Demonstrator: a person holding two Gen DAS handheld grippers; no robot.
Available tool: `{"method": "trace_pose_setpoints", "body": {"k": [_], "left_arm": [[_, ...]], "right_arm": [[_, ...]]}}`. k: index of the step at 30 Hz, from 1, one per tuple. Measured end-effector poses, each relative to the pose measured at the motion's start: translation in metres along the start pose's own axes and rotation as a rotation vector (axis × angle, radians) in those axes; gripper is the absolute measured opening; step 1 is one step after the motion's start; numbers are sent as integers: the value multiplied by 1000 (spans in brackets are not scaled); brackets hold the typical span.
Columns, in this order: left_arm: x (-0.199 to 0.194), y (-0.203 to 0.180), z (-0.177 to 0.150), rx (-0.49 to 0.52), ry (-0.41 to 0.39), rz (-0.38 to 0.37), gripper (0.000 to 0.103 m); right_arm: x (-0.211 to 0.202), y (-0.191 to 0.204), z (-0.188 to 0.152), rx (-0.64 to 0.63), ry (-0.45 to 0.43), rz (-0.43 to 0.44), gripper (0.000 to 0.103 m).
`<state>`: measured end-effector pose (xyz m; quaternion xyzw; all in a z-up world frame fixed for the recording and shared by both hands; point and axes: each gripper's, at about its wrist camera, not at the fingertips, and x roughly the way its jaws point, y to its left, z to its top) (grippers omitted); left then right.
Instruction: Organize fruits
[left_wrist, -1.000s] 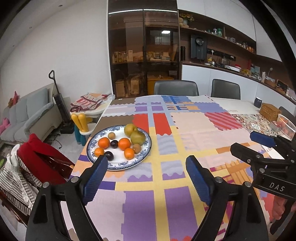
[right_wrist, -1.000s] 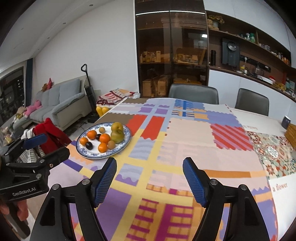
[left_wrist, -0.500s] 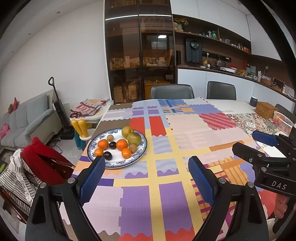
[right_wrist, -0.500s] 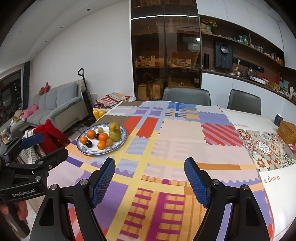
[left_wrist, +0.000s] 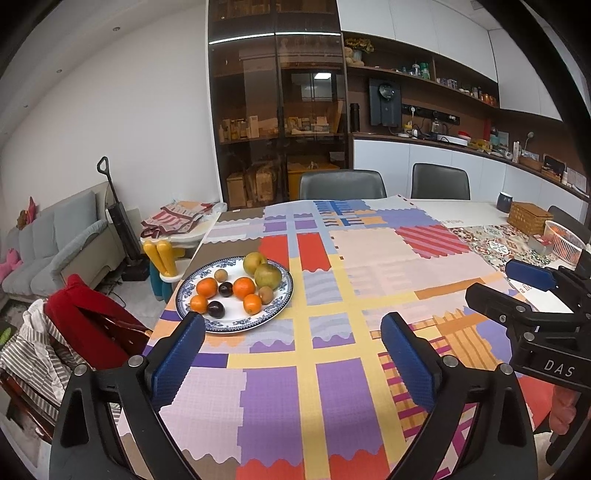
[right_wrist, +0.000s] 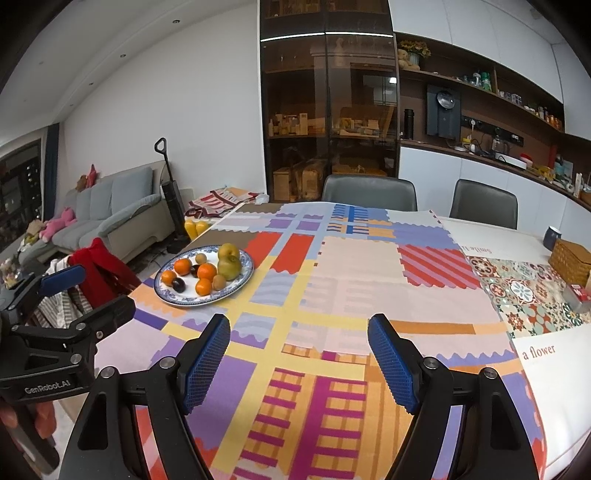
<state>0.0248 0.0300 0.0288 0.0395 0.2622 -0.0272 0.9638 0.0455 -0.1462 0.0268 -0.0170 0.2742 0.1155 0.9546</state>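
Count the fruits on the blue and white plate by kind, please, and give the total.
Oranges: 4
Dark plums: 2
Brown kiwis: 2
Green-yellow pears: 2
Total: 10 fruits, all on the plate.

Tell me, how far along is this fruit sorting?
Nothing looks sorted yet: the oranges, dark plums, brown kiwis and greenish pears all sit mixed on the blue-patterned white plate. Nothing is in hand either: the left gripper and right gripper are both open, over the patchwork tablecloth. All the picking and grouping remains.
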Motion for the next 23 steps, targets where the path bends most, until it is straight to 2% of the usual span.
{"method": "trace_pose_setpoints", "body": {"k": [4, 15, 23], "left_arm": [[-1, 0, 0, 0, -1, 1, 103], [-5, 0, 0, -6, -6, -18, 103], [-4, -2, 0, 5, -10, 0, 103]], "right_arm": [[-3, 0, -1, 2, -8, -2, 78], [-11, -1, -2, 6, -7, -5, 78], [-8, -3, -3, 15, 6, -5, 78]]}}
